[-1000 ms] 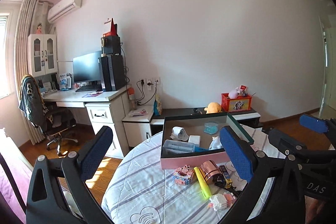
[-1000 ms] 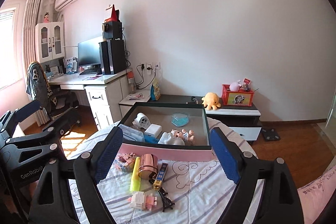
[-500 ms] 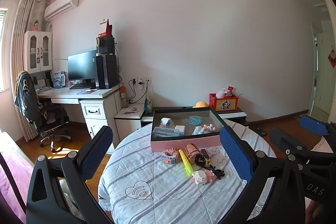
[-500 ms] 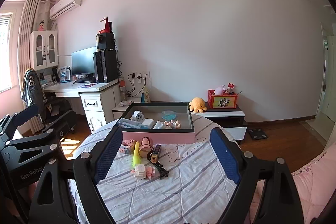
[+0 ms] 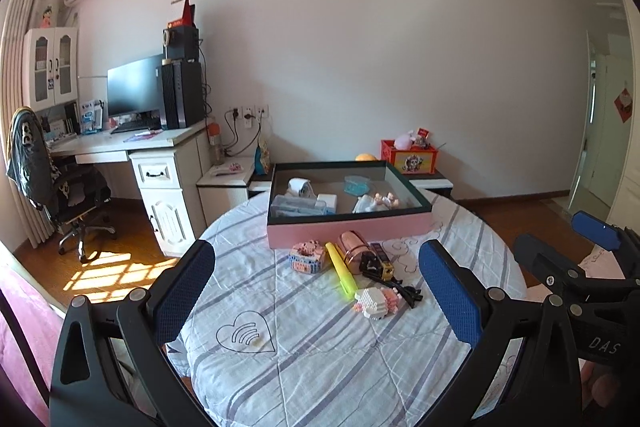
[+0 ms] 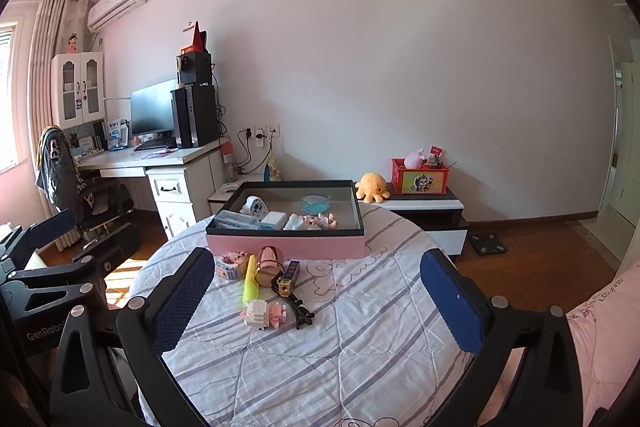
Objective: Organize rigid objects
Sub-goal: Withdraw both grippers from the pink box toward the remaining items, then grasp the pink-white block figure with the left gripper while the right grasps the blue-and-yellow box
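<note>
Rigid objects: left wrist view shows the yellow highlighter [image 5: 341, 271] lying on the table [image 5: 304, 359] ahead of the empty, wide-open left gripper [image 5: 316, 293], long axis running away toward the pink box [image 5: 348, 227]. Right wrist view: highlighter [image 6: 250, 279] sits left of centre; right gripper [image 6: 316, 297] opening, nothing between; left looks nearer.

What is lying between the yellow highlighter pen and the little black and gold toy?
A shiny rose-gold metal cup on its side, between the yellow highlighter pen and the black and gold toy, clearest in the right wrist view.
</note>
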The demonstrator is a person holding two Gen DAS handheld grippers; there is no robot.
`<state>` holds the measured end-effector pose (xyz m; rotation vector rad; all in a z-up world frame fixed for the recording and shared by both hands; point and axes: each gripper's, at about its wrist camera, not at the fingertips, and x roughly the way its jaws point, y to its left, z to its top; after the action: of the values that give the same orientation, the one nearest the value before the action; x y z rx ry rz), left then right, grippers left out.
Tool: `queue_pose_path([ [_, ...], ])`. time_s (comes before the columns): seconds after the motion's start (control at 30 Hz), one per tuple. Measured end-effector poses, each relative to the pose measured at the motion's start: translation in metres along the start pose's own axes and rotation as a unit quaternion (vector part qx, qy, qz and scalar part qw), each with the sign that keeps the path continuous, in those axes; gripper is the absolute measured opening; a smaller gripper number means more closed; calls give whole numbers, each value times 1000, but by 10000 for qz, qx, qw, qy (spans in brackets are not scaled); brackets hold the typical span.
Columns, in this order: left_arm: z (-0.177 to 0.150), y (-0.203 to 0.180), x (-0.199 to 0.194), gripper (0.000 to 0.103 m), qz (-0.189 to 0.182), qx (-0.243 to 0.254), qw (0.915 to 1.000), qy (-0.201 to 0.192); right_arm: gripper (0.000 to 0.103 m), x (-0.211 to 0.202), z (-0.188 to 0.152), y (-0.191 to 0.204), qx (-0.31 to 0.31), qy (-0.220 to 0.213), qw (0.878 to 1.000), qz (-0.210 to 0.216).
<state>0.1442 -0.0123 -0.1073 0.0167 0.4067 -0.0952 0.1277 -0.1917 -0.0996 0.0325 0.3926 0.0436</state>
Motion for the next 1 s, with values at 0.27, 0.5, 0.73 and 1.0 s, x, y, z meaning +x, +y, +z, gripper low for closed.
queue_pose_path([
  [0.27, -31, -1, 66, 103, -201, -79, 9948, 993, 103, 60, -40, -25, 196, 842, 9962, -55],
  [0.5, -55, -37, 115, 103, -448, 184, 9851, 1650, 103, 92, -64, -52, 393, 1274, 9910, -104],
  [0.73, -64, -58, 155, 103, -313, 164, 9781, 2052, 103, 115, -77, -78, 598, 1535, 9863, -119],
  [1.0, -70, -59, 199, 102, -77, -113, 9671, 2541, 103, 132, -82, -91, 686, 1692, 9832, 6],
])
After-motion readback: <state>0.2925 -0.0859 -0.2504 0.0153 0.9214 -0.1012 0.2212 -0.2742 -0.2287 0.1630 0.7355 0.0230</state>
